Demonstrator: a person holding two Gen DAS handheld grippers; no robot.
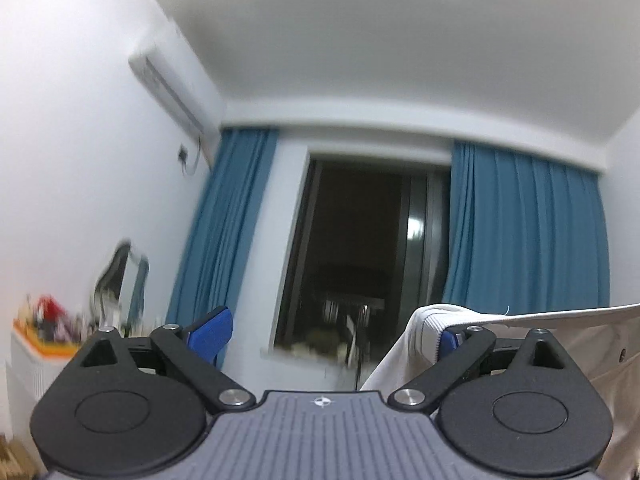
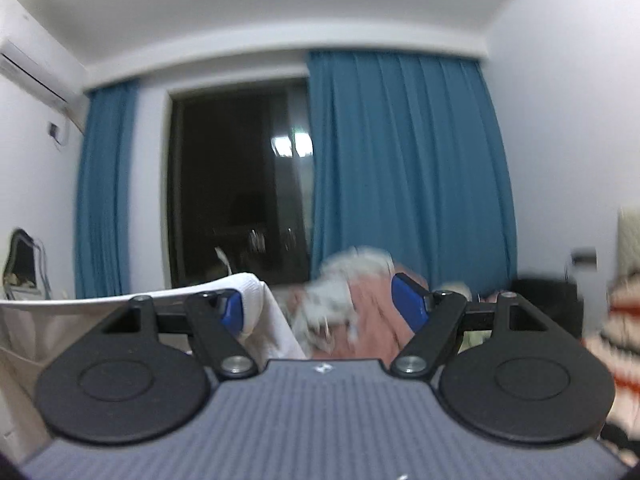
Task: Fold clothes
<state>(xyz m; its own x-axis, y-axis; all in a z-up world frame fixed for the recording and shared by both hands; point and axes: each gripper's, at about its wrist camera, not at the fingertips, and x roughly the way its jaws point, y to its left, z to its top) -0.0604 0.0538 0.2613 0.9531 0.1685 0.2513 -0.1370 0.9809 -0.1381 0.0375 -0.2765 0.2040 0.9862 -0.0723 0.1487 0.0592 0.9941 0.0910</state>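
Note:
A white garment with a ribbed hem point(image 1: 424, 322) hangs over the right blue finger point(image 1: 449, 341) of my left gripper point(image 1: 330, 336), and its edge stretches taut to the right. The left gripper's jaws stand wide apart, with nothing between them. In the right wrist view the same white garment point(image 2: 256, 294) drapes over the left blue finger point(image 2: 232, 312) of my right gripper point(image 2: 320, 308), which is also open wide. Both grippers are raised and point toward the window, with the cloth spanning between them. The lower part of the garment is out of view.
Blue curtains point(image 2: 404, 168) frame a dark window point(image 1: 360, 256). An air conditioner point(image 1: 168, 92) is mounted on the left wall, with a mirror point(image 1: 120, 284) and a cluttered shelf below it. Pink bedding point(image 2: 372, 312) and a blurred grey-white heap point(image 2: 340, 292) lie ahead; a striped cloth point(image 2: 620, 328) is at right.

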